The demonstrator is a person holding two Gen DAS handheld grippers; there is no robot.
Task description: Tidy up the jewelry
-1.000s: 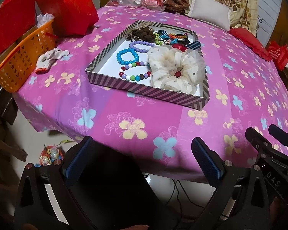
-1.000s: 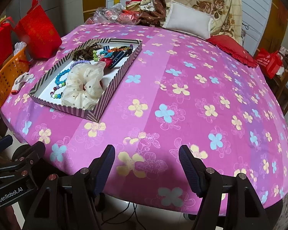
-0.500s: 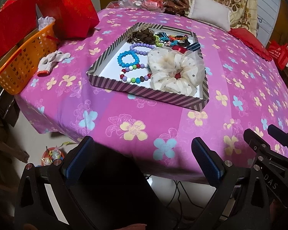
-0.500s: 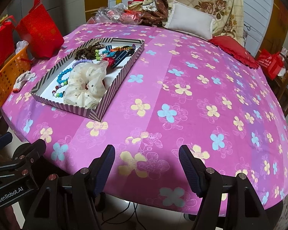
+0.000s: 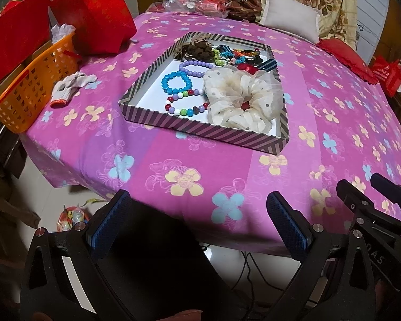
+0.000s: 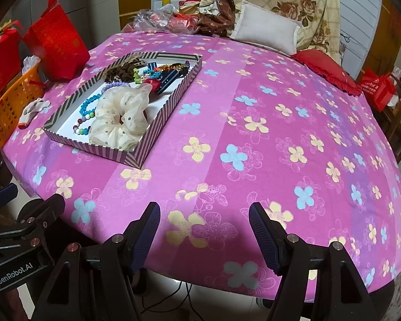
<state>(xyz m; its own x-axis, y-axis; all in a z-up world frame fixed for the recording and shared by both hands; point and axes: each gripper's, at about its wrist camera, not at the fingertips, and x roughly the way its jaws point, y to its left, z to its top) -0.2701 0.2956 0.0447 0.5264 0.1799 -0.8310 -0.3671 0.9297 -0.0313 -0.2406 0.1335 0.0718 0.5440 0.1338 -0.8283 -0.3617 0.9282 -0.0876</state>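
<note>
A striped shallow box [image 5: 200, 131] [image 6: 157, 131] lies on the pink flowered tablecloth. Inside it sit a cream dotted scrunchie [image 5: 243, 99] [image 6: 120, 117], a blue bead bracelet [image 5: 177, 82], a purple bead bracelet [image 5: 193, 69], a multicoloured bead bracelet [image 5: 185, 105] and several hair ties and clips [image 5: 227, 53] at the far end. My left gripper [image 5: 197, 216] hangs open over the near table edge, short of the box. Further right along the same edge, my right gripper [image 6: 204, 230] is open too, with nothing between its fingers.
An orange basket [image 5: 32, 85] and red bags [image 5: 99, 13] stand at the table's left edge, with a white glove [image 5: 72, 87] beside them. A white pillow [image 6: 264, 33], a red cushion [image 6: 328, 72] and piled cloth sit at the far side. Cables run on the floor below.
The views have shifted only slightly; the box appears marginally lower and nearer in the left wrist view. Both grippers stay open and nothing on the table has moved.
</note>
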